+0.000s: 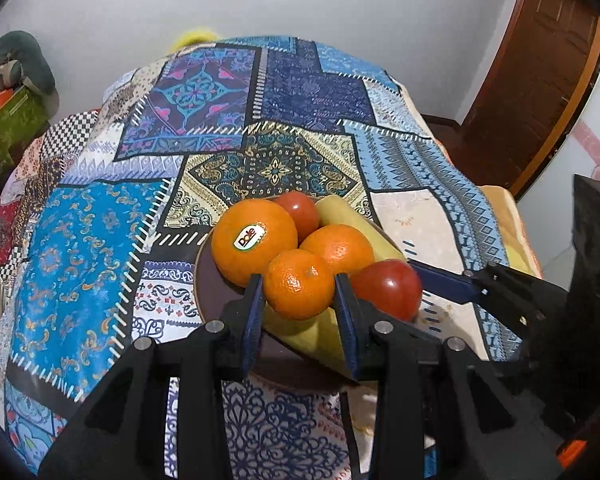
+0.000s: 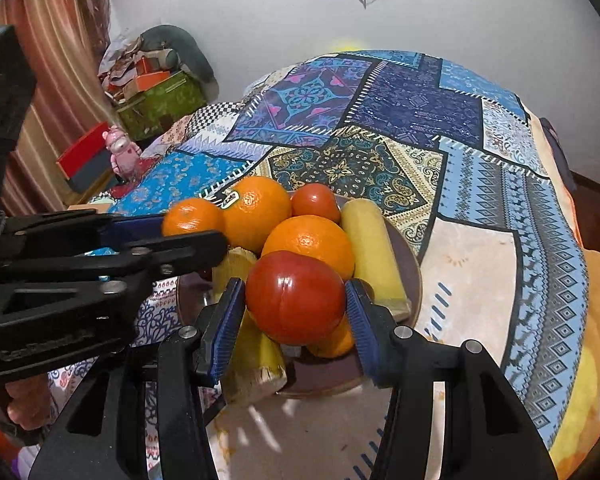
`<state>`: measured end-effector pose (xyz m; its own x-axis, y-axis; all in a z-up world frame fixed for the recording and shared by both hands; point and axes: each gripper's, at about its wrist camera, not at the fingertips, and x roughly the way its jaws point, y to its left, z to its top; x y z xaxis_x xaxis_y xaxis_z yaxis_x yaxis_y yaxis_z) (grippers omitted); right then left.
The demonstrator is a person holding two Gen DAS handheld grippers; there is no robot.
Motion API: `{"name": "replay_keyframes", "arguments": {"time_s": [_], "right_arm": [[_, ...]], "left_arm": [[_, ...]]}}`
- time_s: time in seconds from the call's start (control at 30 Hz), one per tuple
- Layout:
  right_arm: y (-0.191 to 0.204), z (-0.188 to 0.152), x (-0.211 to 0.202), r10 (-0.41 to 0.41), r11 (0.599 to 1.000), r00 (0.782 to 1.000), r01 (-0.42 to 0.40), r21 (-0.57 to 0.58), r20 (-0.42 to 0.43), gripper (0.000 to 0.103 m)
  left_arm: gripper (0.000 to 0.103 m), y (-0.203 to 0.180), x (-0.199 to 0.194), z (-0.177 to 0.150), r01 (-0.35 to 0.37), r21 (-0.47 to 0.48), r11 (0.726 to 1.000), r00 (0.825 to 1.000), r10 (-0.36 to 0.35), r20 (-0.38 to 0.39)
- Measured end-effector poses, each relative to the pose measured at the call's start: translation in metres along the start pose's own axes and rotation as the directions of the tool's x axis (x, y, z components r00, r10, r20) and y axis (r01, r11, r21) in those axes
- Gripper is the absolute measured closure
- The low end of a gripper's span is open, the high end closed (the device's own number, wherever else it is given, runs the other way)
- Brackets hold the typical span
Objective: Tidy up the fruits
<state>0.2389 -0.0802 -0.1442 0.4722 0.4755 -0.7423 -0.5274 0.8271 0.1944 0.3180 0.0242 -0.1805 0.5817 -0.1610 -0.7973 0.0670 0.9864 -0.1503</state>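
A dark round plate [image 1: 204, 280] [image 2: 414, 280] on the patchwork cloth holds a pile of fruit: a large Dole-stickered orange [image 1: 254, 240] [image 2: 256, 210], another orange [image 1: 338, 248] [image 2: 310, 240], a far tomato [image 1: 300, 212] [image 2: 316, 202] and yellow banana pieces [image 1: 352, 220] [image 2: 372, 248]. My left gripper [image 1: 298, 292] [image 2: 196, 236] is shut on a small orange [image 1: 298, 290] [image 2: 192, 216] at the pile's near side. My right gripper [image 2: 296, 300] is shut on a red tomato [image 2: 296, 298] [image 1: 388, 290] over the plate's near edge.
The table carries a blue patchwork cloth [image 1: 100, 240] [image 2: 500, 200]. Boxes and clutter [image 2: 156, 92] and a pink toy [image 2: 120, 152] stand off its left side. A wooden door [image 1: 540, 80] is at the right.
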Motion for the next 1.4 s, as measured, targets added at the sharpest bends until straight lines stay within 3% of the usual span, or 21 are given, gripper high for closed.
{"name": "replay_keyframes", "arguments": {"time_s": [0.3,0.37,0.63,0.77,0.9,1.07,1.3,1.4], "right_arm": [[0.002,-0.001,-0.001,0.000,1.000,1.000,0.000,-0.012,-0.010,0.053],[0.000,-0.002,-0.005,0.000,1.000,1.000,0.000,-0.008,-0.005,0.052],[-0.005,0.000,-0.035,-0.024,1.000,0.999,0.024,0.003,0.046,0.051],[-0.003,0.005,-0.066,-0.048,0.999,0.993,0.048,-0.001,0.107,0.051],[0.004,0.011,-0.116,-0.057,0.998,0.976,0.056,0.010,0.209,0.051],[0.023,0.011,-0.183,-0.062,0.998,0.938,0.063,0.008,0.341,0.051],[0.056,-0.005,-0.257,-0.057,0.998,0.873,0.069,-0.008,0.484,0.048],[0.068,-0.015,-0.279,-0.058,0.997,0.848,0.076,-0.013,0.527,0.046]], "left_arm": [[0.065,0.010,0.017,-0.001,0.020,-0.044,0.999,0.999,-0.021,-0.036],[0.057,0.010,0.014,-0.002,0.019,-0.041,0.999,0.999,-0.020,-0.026],[0.057,0.005,-0.034,-0.005,-0.004,-0.020,1.000,0.997,0.005,0.077],[0.056,-0.002,-0.079,-0.008,-0.019,-0.011,1.000,0.985,0.021,0.170],[0.056,-0.015,-0.138,-0.015,-0.046,0.006,0.999,0.952,0.042,0.304],[0.056,-0.038,-0.216,-0.032,-0.057,0.043,0.997,0.884,0.031,0.467],[0.056,-0.053,-0.289,-0.058,-0.029,0.032,0.999,0.813,0.005,0.582],[0.047,-0.056,-0.310,-0.072,-0.029,0.030,0.999,0.785,0.004,0.619]]}}
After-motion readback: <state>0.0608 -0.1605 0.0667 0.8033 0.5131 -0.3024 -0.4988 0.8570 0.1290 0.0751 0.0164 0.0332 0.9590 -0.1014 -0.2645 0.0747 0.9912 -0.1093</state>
